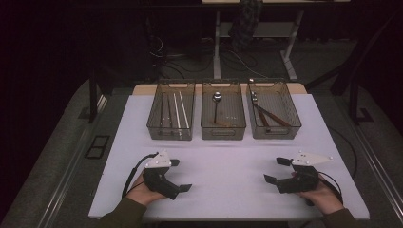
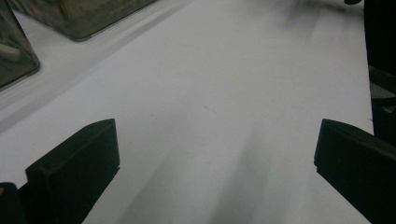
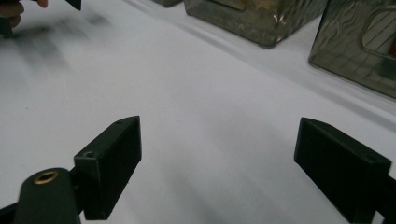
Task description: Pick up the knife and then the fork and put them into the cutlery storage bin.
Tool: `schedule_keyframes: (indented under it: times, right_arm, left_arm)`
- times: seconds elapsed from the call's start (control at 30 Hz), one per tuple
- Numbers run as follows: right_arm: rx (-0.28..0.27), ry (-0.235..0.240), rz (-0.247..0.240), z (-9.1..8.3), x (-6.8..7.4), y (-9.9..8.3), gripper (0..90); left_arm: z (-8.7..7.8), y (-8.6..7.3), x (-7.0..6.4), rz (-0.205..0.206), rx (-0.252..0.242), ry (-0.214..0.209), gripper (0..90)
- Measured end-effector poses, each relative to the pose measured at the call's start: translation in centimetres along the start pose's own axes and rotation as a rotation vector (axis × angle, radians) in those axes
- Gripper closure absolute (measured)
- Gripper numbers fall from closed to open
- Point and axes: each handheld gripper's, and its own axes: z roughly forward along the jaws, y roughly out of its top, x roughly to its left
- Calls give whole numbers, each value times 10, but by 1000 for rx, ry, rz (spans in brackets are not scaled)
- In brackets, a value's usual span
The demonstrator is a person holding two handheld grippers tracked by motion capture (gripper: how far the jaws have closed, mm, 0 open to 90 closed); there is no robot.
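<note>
both grippers rest low in the frame, fingers released.
left gripper (image 1: 179,175) and right gripper (image 1: 276,170) lie on the white table (image 1: 228,156), well apart from three bins (image 1: 223,116) at upper centre.

Dim, dark-edged high view — the white table (image 1: 228,156) lit from above, claw views softly blurred with faint shadows.

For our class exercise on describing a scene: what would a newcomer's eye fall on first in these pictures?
First, the three clear bins in a row at the far edge of the white table: the left bin holds thin sticks, the middle bin a spoon, the right bin dark utensils. Next, near the front edge, the left gripper and the right gripper, each hand-held, jaws wide open and holding nothing.
</note>
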Motion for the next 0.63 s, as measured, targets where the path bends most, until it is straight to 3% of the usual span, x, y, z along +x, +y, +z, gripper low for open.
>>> schedule_keyframes:
  times: [0.27, 0.63]
  right_arm:
    - [33, 4, -14, 3, 1, -4, 147]
    - [37, 3, -15, 2, 1, -3, 147]
  left_arm:
    - [0, 0, 0, 2, 2, 1, 0]
    - [1, 0, 0, 1, 7, 0, 0]
